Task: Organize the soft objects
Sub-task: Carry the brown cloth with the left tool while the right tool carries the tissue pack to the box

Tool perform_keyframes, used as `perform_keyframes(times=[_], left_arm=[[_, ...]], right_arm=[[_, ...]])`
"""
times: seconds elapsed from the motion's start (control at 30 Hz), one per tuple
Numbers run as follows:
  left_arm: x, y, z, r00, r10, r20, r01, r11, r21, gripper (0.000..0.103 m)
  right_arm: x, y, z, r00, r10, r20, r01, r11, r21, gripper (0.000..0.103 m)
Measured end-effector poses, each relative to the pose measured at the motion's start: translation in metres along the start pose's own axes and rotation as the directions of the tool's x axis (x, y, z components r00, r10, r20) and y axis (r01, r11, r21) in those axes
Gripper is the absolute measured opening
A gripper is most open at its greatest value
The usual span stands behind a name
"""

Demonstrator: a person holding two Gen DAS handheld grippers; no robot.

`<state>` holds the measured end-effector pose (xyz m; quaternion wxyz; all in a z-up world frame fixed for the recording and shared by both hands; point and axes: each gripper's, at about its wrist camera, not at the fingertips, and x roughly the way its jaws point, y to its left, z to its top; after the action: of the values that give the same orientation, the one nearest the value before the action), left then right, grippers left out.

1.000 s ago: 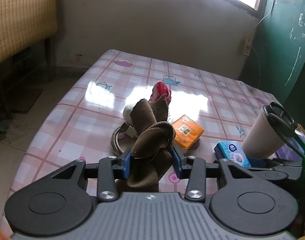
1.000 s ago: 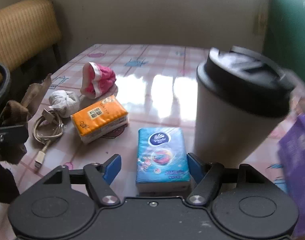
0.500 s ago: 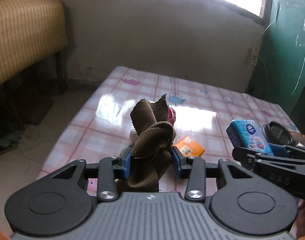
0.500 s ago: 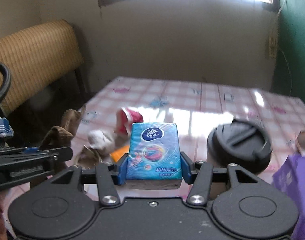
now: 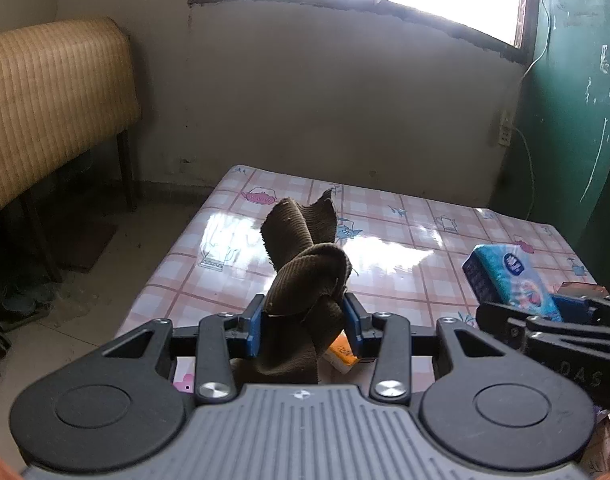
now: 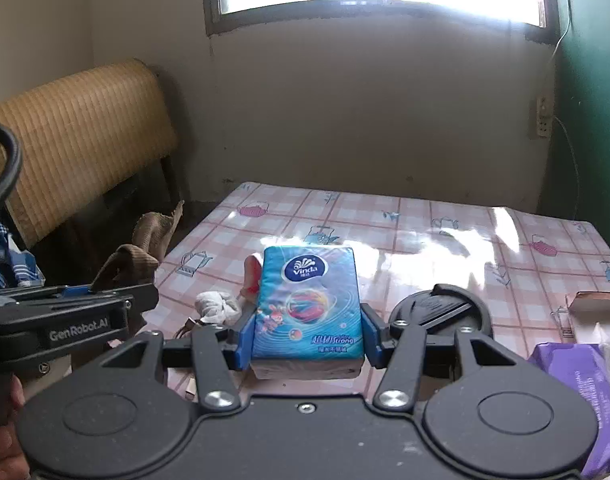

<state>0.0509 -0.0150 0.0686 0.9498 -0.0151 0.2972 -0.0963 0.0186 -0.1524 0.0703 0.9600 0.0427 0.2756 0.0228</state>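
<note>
A crumpled brown ribbed cloth [image 5: 305, 280] is pinched in my left gripper [image 5: 303, 328], which is shut on it and held above the near edge of the pink checked table [image 5: 405, 240]. A blue tissue pack [image 6: 307, 300] sits between the blue pads of my right gripper [image 6: 307, 336], which is shut on it and lifted off the table. The same pack [image 5: 509, 278] shows at the right of the left wrist view, and the cloth [image 6: 141, 248] at the left of the right wrist view. An orange tissue pack [image 5: 343, 354] peeks out below the cloth.
On the table lie a white wad [image 6: 217, 306], a red and pink soft item [image 6: 252, 276] partly hidden by the blue pack, a black cup lid [image 6: 441, 316] and a purple pack [image 6: 581, 392]. A woven headboard [image 5: 53, 112] stands left; a green wall [image 5: 577, 120] stands right.
Both grippers have risen off the table. The right one closed on the blue tissue pack and lifted it; the left one carried the brown cloth upward.
</note>
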Motion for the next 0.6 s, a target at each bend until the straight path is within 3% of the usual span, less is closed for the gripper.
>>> perform_keyframes(times=[0.6], left_arm=[[-0.014,-0.021,0.011,0.999,-0.03,0.027,0.028,0.999,0.039,0.042]], right_arm=[[-0.029,-0.019,0.015,0.999,-0.025,0.026,0.025,1.0,-0.001,0.063]])
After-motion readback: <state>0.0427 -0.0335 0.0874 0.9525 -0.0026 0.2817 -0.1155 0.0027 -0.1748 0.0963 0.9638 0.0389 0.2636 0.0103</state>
